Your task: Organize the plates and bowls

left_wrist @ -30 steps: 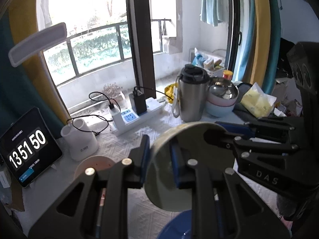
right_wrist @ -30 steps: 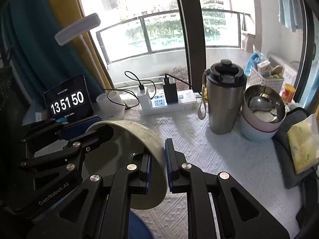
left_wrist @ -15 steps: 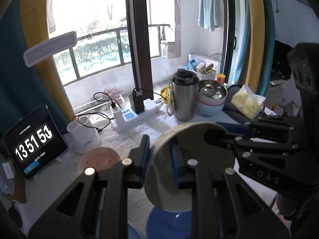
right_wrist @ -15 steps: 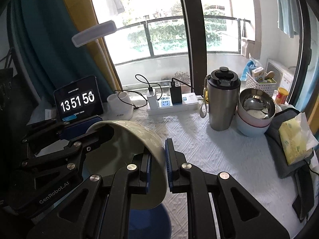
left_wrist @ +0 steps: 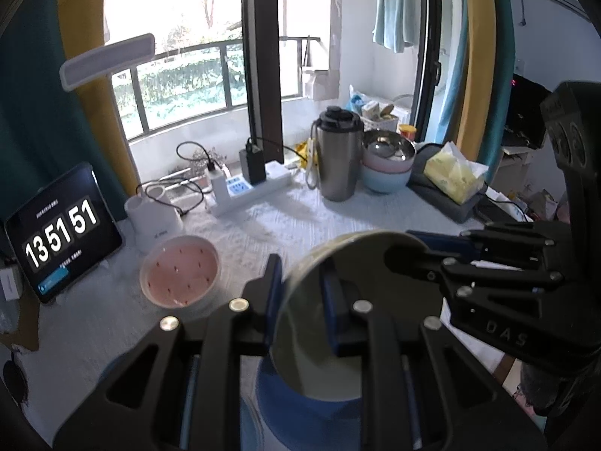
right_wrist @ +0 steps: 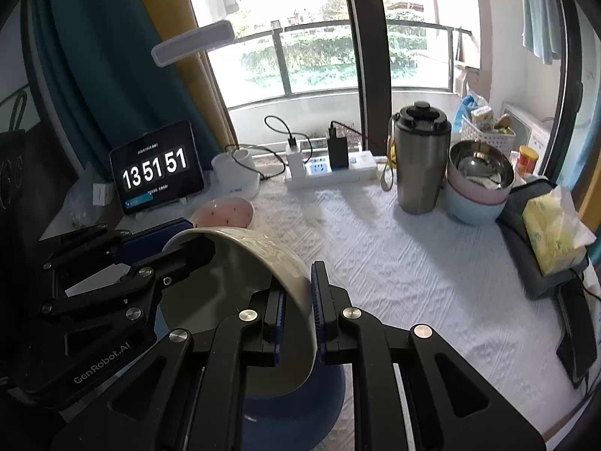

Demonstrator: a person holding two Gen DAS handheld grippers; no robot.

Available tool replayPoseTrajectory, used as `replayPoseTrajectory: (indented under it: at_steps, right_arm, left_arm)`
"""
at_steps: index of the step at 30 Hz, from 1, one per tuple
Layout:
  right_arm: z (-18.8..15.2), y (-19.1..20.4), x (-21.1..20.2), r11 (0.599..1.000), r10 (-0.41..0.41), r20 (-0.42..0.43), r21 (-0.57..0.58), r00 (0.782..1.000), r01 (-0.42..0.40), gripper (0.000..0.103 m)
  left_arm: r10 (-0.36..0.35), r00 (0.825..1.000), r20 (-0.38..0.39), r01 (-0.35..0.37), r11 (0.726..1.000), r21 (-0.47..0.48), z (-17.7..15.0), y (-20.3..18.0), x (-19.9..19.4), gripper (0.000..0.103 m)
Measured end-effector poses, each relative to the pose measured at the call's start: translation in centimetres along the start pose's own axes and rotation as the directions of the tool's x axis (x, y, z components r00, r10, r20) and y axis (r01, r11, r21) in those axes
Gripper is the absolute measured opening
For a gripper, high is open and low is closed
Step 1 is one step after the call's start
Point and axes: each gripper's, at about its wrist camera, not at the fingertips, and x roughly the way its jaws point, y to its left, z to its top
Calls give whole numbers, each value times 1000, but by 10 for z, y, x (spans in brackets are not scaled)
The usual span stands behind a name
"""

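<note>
Both grippers, left [left_wrist: 300, 293] and right [right_wrist: 296, 310], stay nearly shut on opposite rims of the green bowl [right_wrist: 240, 300], which has drawn back to hang over the blue bowl [right_wrist: 296, 406], pink bowl [left_wrist: 179, 275] at ten o'clock, so nesting looks next.

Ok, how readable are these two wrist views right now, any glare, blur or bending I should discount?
Left wrist view: the window is blown out white, the tablet clock slightly smeared, straight frames bow at the edges. Right wrist view: similar backlight, the grey-green bowl sharp, its inside in shadow.
</note>
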Motion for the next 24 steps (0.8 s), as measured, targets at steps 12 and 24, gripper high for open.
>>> replayPoseTrajectory:
  at_steps: [12,24]
  right_arm:
    - [-29,9,7,1000,7,-71,12,997,-6,15]
    - [-47,4,32,999,12,-167,42,986,-5,15]
  left_arm:
    - [-15,998,-61,14,1000,-22,-34,1,3,21]
    - [-1,991,-136,1,1000,3,-55,-1,26,21]
